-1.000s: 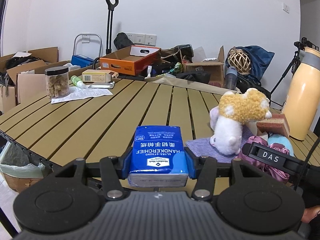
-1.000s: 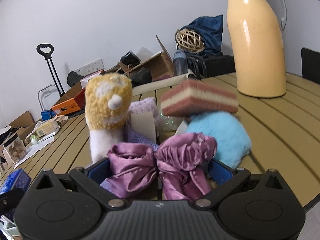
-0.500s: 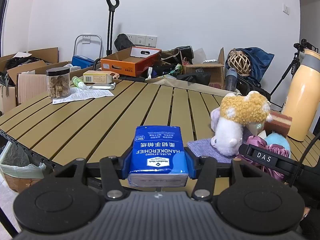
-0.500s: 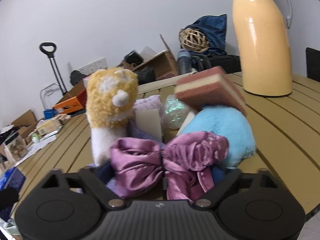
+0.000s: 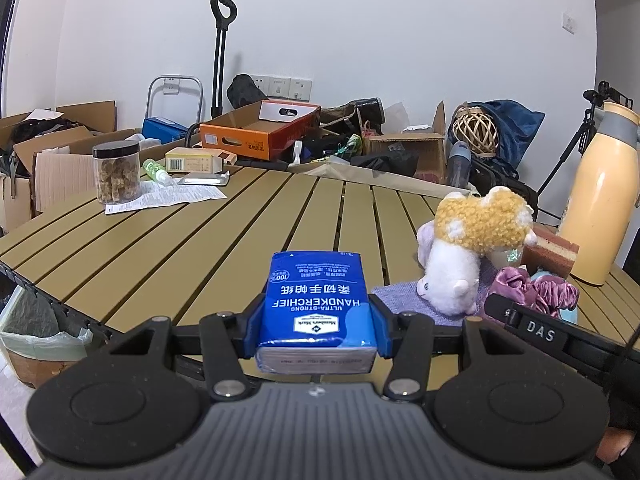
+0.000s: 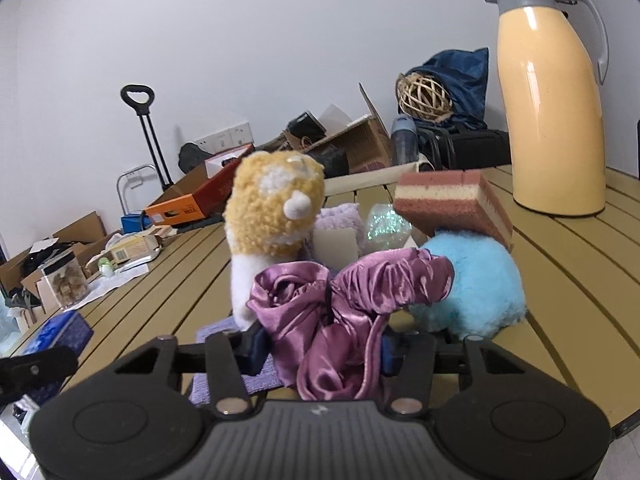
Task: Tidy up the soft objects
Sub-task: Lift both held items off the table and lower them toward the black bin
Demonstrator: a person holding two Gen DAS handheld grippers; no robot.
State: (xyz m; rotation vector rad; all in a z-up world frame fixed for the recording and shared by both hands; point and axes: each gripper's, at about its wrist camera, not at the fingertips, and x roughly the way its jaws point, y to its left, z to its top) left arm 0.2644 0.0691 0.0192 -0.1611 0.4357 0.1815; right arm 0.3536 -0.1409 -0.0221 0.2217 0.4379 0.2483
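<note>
Left gripper (image 5: 318,320) fingers clamp the tissue pack (image 5: 318,304), long axis pointing forward; right gripper (image 6: 320,350) pinches the purple scrunchie (image 6: 340,304), soft pile just ahead.

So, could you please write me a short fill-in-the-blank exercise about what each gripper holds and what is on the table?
1. The left gripper is shut on a ____ tissue pack.
2. The right gripper is shut on a purple ____.
3. The layered sponge rests on the ____ fluffy ball.
4. The tall flask stands ____ on the table.

Missing words: blue; scrunchie; light blue; upright
</note>
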